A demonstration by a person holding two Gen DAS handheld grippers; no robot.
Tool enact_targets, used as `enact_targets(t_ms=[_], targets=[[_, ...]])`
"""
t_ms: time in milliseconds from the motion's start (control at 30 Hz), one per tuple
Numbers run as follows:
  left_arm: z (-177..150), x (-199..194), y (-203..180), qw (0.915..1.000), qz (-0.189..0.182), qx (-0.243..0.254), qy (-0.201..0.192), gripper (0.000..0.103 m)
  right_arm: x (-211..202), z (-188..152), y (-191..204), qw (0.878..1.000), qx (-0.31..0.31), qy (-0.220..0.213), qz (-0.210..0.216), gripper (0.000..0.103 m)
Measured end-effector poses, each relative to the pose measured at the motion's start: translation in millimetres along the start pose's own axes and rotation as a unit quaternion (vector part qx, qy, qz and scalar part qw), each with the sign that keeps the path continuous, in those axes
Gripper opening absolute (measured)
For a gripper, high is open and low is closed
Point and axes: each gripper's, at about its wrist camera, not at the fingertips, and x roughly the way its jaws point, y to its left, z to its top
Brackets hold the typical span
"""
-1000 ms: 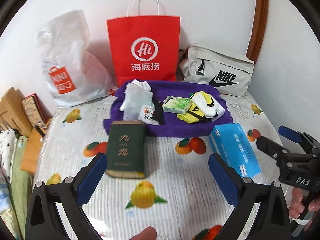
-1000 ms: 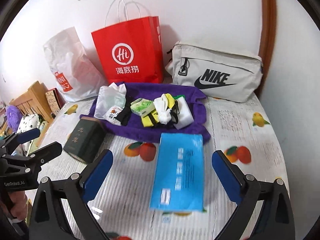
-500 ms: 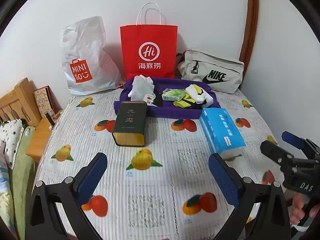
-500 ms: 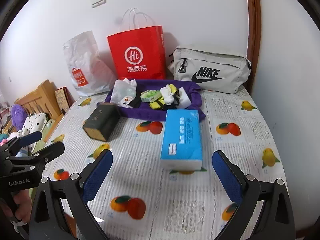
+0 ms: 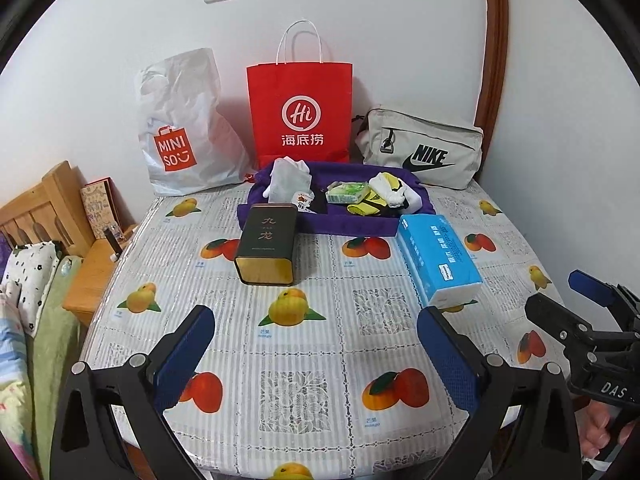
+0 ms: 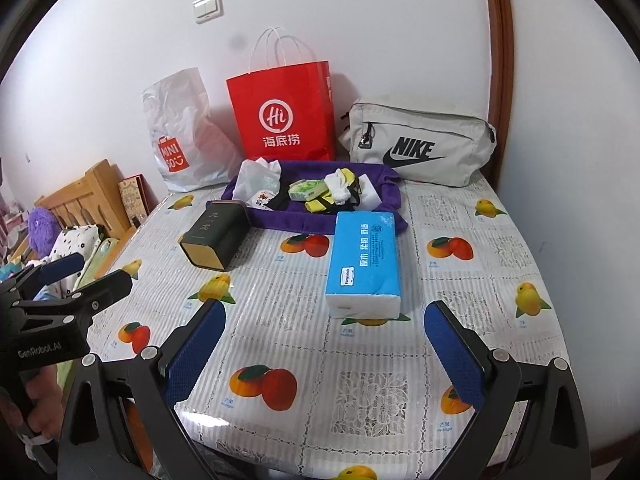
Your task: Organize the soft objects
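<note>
Both the left gripper [image 5: 316, 344] and the right gripper [image 6: 326, 342] hover spread wide and empty over the near edge of the fruit-print tablecloth [image 5: 320, 360]. Socks [image 5: 384, 196] and other soft items lie on the purple towel [image 5: 360, 226] at the far side. In front of the towel are 2 things: a blue tissue pack [image 6: 364, 256] and a dark green tea tin [image 5: 268, 248] lying on its side.

Socks, perhaps [image 5: 384, 196], on purple towel [image 5: 340, 222]
</note>
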Motion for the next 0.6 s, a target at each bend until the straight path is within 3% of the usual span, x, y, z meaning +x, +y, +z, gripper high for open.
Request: enact_targets(t_ms=[600], targets=[[0.1,-3.7,1.5,1.0,0.003,-0.001,0.001,0.102,-1.5,-2.7,2.9,1.0,-0.008,0.003,-0.001,0.099]])
